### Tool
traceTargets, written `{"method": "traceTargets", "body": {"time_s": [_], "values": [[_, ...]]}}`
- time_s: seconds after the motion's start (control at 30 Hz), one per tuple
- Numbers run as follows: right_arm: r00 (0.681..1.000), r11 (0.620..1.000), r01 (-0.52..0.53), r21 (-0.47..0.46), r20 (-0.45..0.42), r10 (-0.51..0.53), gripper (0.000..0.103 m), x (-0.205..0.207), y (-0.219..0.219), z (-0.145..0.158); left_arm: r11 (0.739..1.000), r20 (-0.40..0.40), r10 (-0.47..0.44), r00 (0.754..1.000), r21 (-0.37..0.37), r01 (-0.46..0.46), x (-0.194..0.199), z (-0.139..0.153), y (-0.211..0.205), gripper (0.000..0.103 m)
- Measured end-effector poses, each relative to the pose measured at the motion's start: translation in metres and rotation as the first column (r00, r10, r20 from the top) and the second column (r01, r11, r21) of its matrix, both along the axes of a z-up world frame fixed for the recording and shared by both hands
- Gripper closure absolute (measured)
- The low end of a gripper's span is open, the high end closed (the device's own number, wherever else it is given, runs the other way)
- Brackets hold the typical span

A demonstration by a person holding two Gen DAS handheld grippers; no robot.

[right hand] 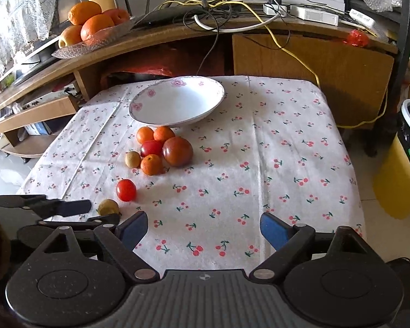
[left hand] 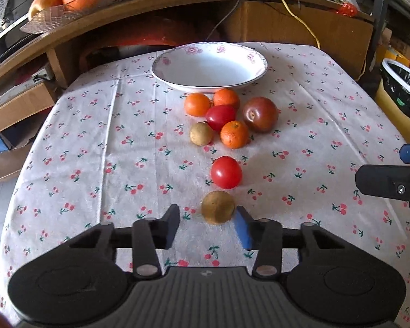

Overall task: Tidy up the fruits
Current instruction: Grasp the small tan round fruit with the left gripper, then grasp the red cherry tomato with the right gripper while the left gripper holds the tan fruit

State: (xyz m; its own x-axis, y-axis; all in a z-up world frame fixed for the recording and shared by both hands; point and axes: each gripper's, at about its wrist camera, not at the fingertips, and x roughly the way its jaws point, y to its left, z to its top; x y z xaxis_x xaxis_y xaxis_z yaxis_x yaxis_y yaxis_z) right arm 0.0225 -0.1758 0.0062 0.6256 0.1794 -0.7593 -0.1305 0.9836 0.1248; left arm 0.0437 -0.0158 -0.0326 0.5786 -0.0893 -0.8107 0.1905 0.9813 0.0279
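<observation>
A: Which fruit is nearest the left gripper (left hand: 207,225)?

B: The brown longan (left hand: 218,207), low in the centre of the left wrist view, just past the fingertips. The fingers are spread wide with nothing between them; the blue-padded finger (left hand: 242,228) sits just beside the fruit's right flank, and I cannot tell whether it touches.

A: How would it handle?

B: My guess: light, round, with a thin dry shell, so it rolls easily on the cloth-covered counter (left hand: 82,164) and could crack if pinched hard. Take it across its widest middle, pads on opposite sides, gently.

A: And the rest?

B: A red tomato (left hand: 226,172) sits just above it in the frame. Higher up, a cluster holds small oranges (left hand: 233,134), another tomato, a second longan and a dark plum-like fruit (left hand: 260,114). The tomatoes look smooth and soft, likely slippery.

A: Where do they go?

B: Probably the empty white bowl (left hand: 177,75), upper centre.

A: The right gripper (right hand: 203,228)?

B: Fingers spread, holding nothing, over bare cloth at lower centre of its view.
</observation>
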Motion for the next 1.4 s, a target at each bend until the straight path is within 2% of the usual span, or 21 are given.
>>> {"method": "traceTargets", "body": {"time_s": [0.17,0.4,0.57,0.77,1.0,1.13,1.4], "values": [[1.0,1.0,-0.012,0.011,-0.01,0.012,0.025,0.001,-0.001,0.0,0.999,-0.003,-0.035,0.999,-0.038,0.035,0.003,-0.002,-0.003,0.069],[1.0,1.0,-0.006,0.016,-0.016,0.007,0.032,0.003,-0.004,-0.001,0.996,-0.003,-0.074,0.997,-0.05,0.073,0.002,-0.001,-0.003,0.069],[0.999,0.999,-0.025,0.021,-0.026,0.026,0.036,0.007,-0.001,-0.003,0.998,0.001,-0.06,0.998,-0.033,0.06,-0.003,0.011,0.007,0.069],[0.991,0.991,-0.132,0.002,-0.031,0.132,0.04,0.025,0.027,-0.007,0.998,0.017,-0.053,0.998,-0.015,0.053,0.002,0.033,0.025,0.069],[0.963,0.963,-0.268,-0.01,-0.031,0.268,0.047,0.049,0.06,-0.015,0.997,0.002,-0.077,0.997,-0.006,0.077,0.024,0.037,0.047,0.069],[0.943,0.944,-0.329,-0.007,-0.048,0.328,0.055,0.06,0.074,-0.024,0.997,-0.004,-0.064,0.998,-0.038,0.064,0.032,0.035,0.061,0.069],[0.929,0.933,-0.359,0.019,-0.09,0.36,0.071,0.075,0.086,-0.041,0.995,-0.031,-0.058,0.998,-0.084,0.055,0.039,0.025,0.069,0.069]]}}
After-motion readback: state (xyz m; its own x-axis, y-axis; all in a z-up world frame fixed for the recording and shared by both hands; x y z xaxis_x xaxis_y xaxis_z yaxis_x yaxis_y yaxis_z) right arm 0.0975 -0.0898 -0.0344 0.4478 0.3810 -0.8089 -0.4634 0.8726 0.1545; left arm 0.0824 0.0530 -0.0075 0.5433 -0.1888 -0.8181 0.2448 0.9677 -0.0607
